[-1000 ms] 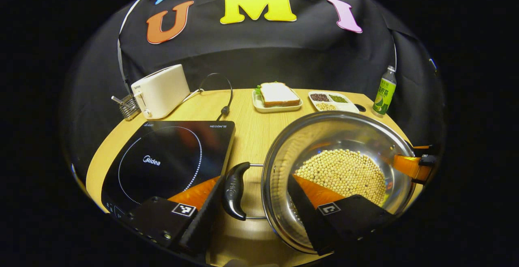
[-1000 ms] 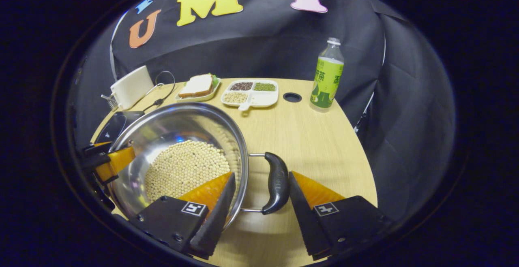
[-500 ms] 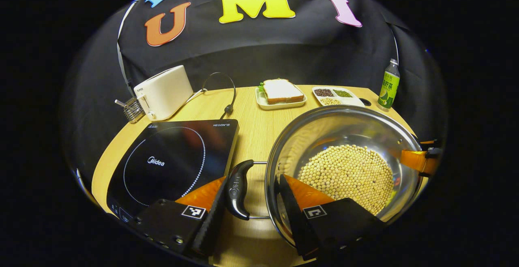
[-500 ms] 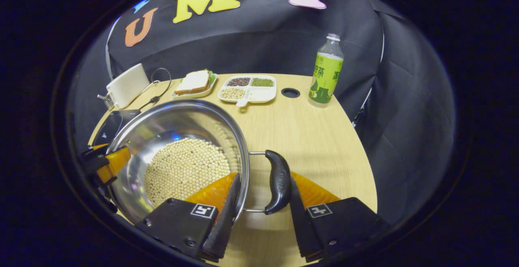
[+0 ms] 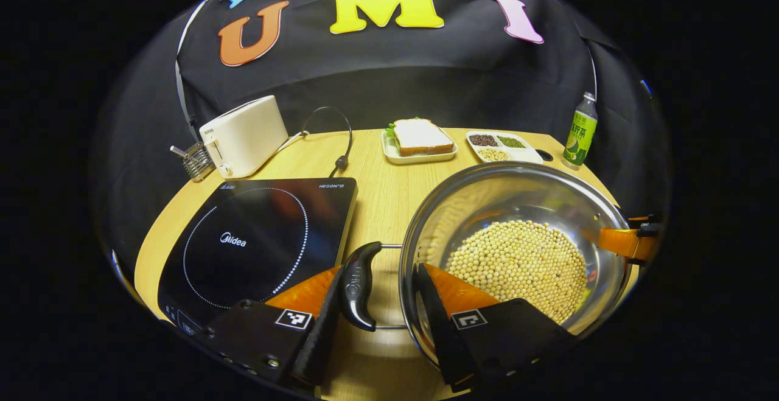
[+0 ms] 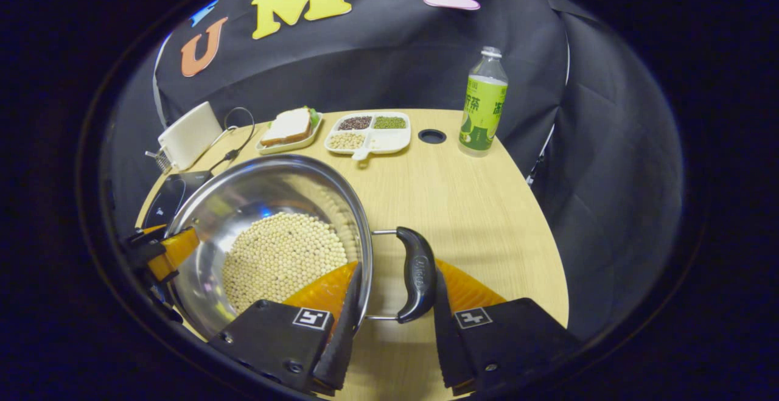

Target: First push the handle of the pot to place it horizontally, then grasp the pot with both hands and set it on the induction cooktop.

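Observation:
A steel pot [image 5: 487,206] holding pale round beans sits right of the black induction cooktop [image 5: 255,237] on the wooden table. My left gripper [image 5: 378,272] is shut across the pot's left black handle [image 5: 359,285]: one finger presses the handle's outside, the other stands inside the pot wall. In the right gripper view, my right gripper [image 6: 397,267] grips the pot's right handle [image 6: 417,282] the same way, one finger inside the pot [image 6: 268,194]. Each view shows the other gripper's orange finger at the pot's far rim. The cooktop [image 6: 167,197] peeks out behind the pot.
Along the table's back stand a white toaster [image 5: 243,136], a plate with a sandwich [image 5: 420,139], a divided dish of beans [image 5: 502,147] and a green bottle [image 5: 579,130]. A black cable plug [image 5: 342,160] lies behind the cooktop. A round hole [image 6: 432,136] is near the bottle.
Both grippers' fingers have closed inward, from standing apart around each handle and rim to pressing on them. The pot has shifted only slightly in both views.

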